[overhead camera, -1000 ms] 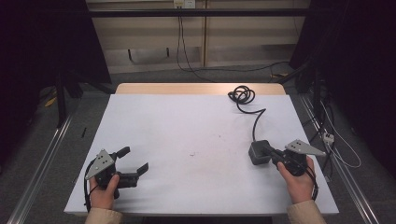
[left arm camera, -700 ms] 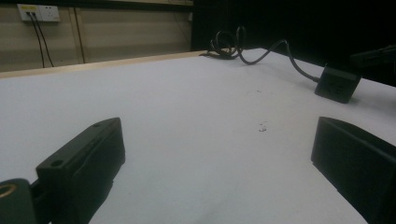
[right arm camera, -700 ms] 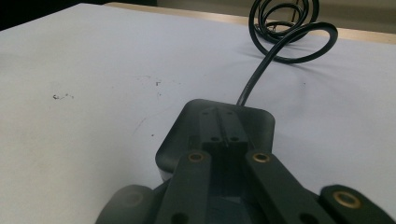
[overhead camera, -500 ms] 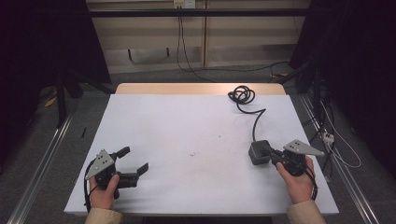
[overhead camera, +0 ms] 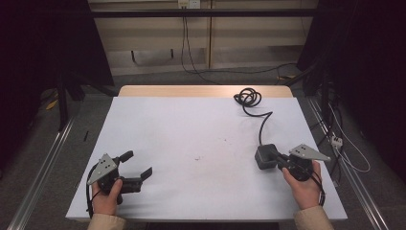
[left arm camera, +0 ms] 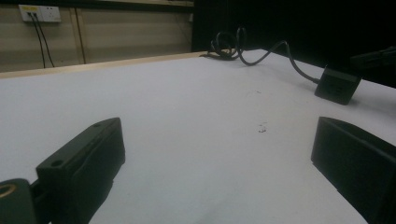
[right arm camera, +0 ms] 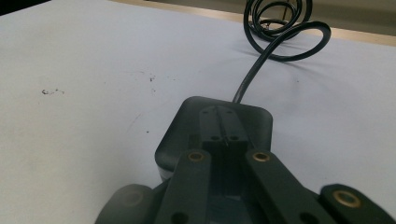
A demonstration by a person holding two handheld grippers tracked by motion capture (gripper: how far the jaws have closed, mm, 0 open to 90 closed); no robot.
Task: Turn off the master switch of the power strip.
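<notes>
On a white table [overhead camera: 191,124], a black box-shaped power adapter [overhead camera: 262,158] lies at the near right. Its black cable runs back to a coil [overhead camera: 249,97] near the far edge. My right gripper [overhead camera: 274,154] is shut, and its joined jaw tips lie over the top of the adapter [right arm camera: 187,126] with nothing seen between them. At the near left, my left gripper [overhead camera: 139,163] rests low over the bare tabletop, open, with nothing between its jaws. The left gripper view looks across the table between the spread jaws of the left gripper [left arm camera: 219,154] to the adapter [left arm camera: 337,85] and the coil [left arm camera: 229,44].
A wooden strip [overhead camera: 201,91] edges the table's far side. Metal rails [overhead camera: 43,167] run along the floor on both sides. Loose cables [overhead camera: 344,148] lie on the floor at the right, and wall sockets [overhead camera: 189,4] sit behind the table.
</notes>
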